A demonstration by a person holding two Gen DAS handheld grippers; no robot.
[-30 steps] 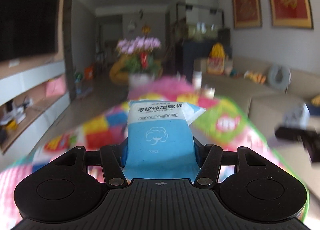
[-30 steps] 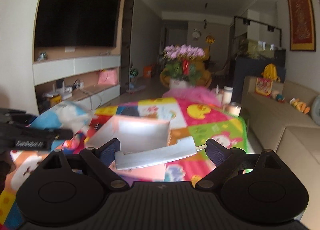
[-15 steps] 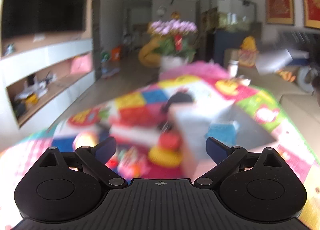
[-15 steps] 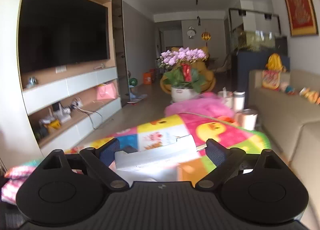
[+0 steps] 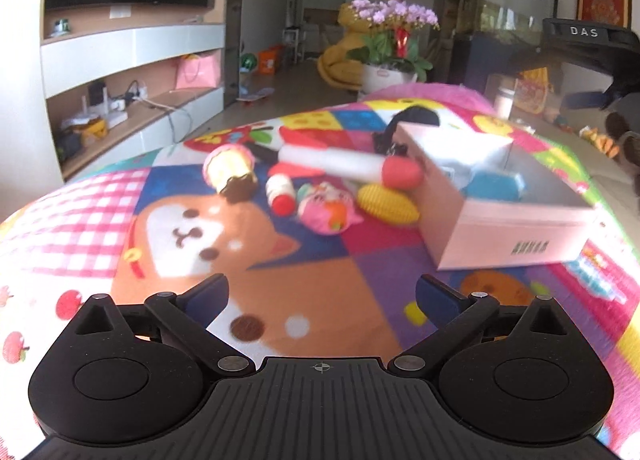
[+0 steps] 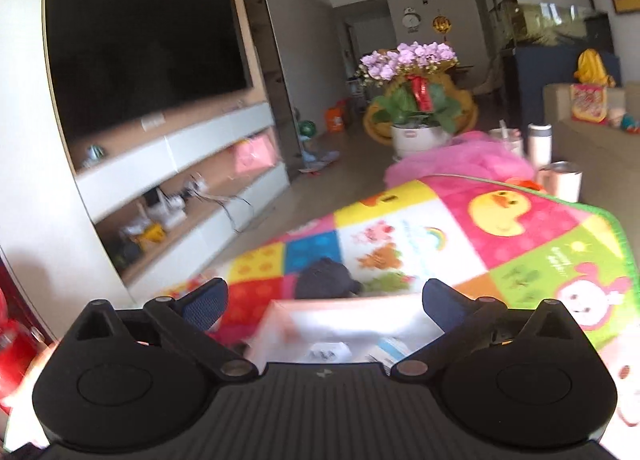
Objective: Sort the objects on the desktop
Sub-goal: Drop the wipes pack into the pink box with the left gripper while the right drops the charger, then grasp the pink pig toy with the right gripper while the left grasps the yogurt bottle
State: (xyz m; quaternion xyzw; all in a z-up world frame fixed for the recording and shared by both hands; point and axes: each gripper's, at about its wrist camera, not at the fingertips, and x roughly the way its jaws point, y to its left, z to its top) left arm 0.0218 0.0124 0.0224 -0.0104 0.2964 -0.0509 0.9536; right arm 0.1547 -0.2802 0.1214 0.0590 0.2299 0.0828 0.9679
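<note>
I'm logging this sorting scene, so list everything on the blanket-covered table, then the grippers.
pink box: 1, pink, right side, open
blue packet: 1, blue, inside box
marker: 1, white with red cap, left of box
yellow toy: 1, ridged, by box wall
pink toy: 1, centre
small bottle: 1, white, red cap
ice-cream toy: 1, left of pile
black object: 1, behind box
blanket: 1, multicoloured
left gripper: open, empty
right gripper: open, above box
</note>
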